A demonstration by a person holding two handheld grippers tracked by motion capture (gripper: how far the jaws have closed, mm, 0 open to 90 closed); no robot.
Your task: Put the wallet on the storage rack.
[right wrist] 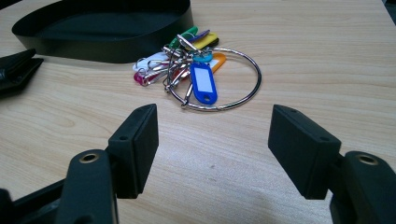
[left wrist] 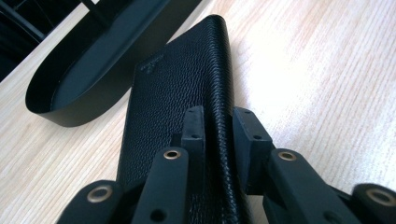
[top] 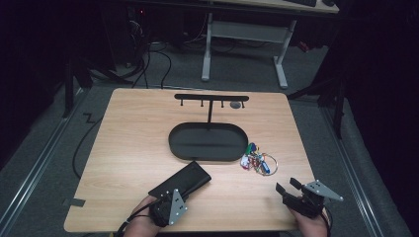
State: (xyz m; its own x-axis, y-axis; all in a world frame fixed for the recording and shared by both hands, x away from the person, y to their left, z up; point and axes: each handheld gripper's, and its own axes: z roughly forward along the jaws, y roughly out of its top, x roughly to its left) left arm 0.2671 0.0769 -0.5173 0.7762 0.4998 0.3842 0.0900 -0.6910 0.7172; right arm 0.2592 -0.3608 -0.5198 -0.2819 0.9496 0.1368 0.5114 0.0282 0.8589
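Left gripper (left wrist: 218,123), angled toward 1 o'clock, clamps my pebbled black leather wallet (left wrist: 182,88); right gripper (right wrist: 212,151) gapes, level.

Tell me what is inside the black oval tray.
The black oval tray looks bare inside: the high view shows only the stand's post rising from its far side. The black wallet and key ring bundle lie outside on the table. Its near wall hides a floor strip.

High view: above table's near edge, looking forward and down. Gripper views: low, close over the tabletop; both catch the black tray (left wrist: 70,88), upper left.
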